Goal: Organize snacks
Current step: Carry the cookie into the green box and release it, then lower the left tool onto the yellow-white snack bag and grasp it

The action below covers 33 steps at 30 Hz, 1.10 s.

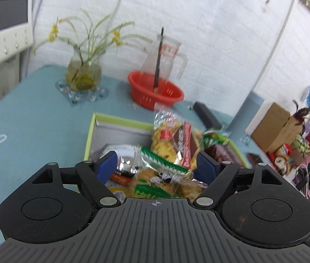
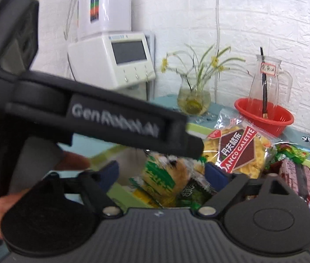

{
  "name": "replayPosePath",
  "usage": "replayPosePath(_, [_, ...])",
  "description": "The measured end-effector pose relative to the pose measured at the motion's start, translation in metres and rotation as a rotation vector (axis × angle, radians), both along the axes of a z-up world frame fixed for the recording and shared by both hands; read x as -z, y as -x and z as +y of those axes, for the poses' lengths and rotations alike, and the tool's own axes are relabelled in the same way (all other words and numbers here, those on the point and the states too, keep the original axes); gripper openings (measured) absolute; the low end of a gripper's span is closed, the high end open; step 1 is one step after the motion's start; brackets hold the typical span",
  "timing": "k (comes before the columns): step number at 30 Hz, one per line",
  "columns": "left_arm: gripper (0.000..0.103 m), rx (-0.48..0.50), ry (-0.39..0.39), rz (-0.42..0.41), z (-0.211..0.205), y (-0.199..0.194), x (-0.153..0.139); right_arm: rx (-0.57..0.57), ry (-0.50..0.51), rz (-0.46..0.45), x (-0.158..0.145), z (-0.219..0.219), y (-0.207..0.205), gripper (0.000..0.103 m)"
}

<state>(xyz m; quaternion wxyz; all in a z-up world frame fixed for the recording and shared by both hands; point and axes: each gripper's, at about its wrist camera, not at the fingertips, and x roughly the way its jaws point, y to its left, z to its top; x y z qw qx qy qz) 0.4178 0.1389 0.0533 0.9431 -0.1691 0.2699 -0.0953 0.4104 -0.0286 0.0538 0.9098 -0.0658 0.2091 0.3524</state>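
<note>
- Snacks look mostly boxed already: the green-edged box (image 1: 93, 129) on the teal bench (image 1: 34, 109) holds a loose pile of packets, its far-left corner bare. No snack packet visible loose on the bench in either view, though the near side is hidden by your grippers.
- What's left, I judge: tidying the pile. Packets lie overlapping and tilted, not in rows.
- Green-and-white cracker packet (image 1: 155, 175) sits nearest, crinkly clear film, round biscuits inside; film looks slippery, pinch it at the sealed edge.
- Yellow galette packet (image 2: 236, 151) stands tilted at 1 o'clock from it, red-brown diamond label, leaning on the pile.
- Dark red packet (image 2: 295, 175) lies along the box's 3 o'clock side.
- Left gripper (image 1: 155, 164): fingers spread wide, straddling the cracker packet, clamped on nothing.
- Right gripper (image 2: 161, 171): fingers likewise apart over the same pile, nothing held. Your left unit crosses its view at 10 o'clock; watch for a collision.
- Red basket (image 1: 155, 89) with glass jug (image 1: 166, 59) at 12 o'clock beyond the box; flower vase (image 1: 82, 74) at 11.
</note>
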Motion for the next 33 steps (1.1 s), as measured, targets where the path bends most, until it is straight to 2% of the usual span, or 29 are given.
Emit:
replayPosePath(2, [0.076,0.001,0.008,-0.030,0.002,0.017,-0.008,0.007,-0.028,-0.030,-0.006,-0.018,0.026,0.094])
replayPosePath(5, [0.078,0.021,0.026,-0.028,0.002,0.042,-0.008,0.008,-0.053,-0.013,-0.001,-0.040,0.057,0.096])
replayPosePath(6, [0.078,0.037,0.036,-0.015,-0.001,0.049,-0.004,0.009,-0.048,0.002,0.005,-0.045,0.065,0.101])
replayPosePath(9, [0.079,0.086,0.052,0.060,-0.015,0.061,0.016,0.062,0.000,0.050,0.029,-0.054,0.076,0.100])
replayPosePath(12, [0.076,0.119,0.023,0.158,-0.036,0.063,0.040,0.112,0.012,0.148,0.051,-0.064,0.073,0.100])
replayPosePath(16, [0.065,0.187,0.025,0.251,-0.061,0.047,0.056,0.149,0.035,0.170,0.061,-0.074,0.064,0.100])
replayPosePath(21, [0.055,0.260,-0.007,0.294,-0.094,0.011,0.060,0.106,0.060,0.223,0.068,-0.071,0.050,0.100])
replayPosePath(23, [0.036,0.291,-0.033,0.340,-0.103,0.002,0.068,0.101,0.097,0.225,0.071,-0.066,0.050,0.100])
replayPosePath(24, [0.033,0.310,-0.008,0.354,-0.104,0.002,0.072,0.093,0.107,0.215,0.071,-0.064,0.054,0.100])
replayPosePath(25, [0.021,0.339,0.023,0.369,-0.103,0.005,0.074,0.085,0.111,0.209,0.071,-0.063,0.059,0.100])
replayPosePath(26, [0.020,0.359,0.039,0.373,-0.101,0.011,0.074,0.073,0.107,0.208,0.069,-0.063,0.065,0.100])
replayPosePath(28, [0.020,0.369,0.017,0.381,-0.099,0.028,0.072,0.048,0.105,0.214,0.068,-0.062,0.079,0.100])
replayPosePath(33, [0.020,0.338,0.035,0.384,-0.085,0.091,0.073,-0.004,0.115,0.214,0.067,-0.052,0.134,0.100])
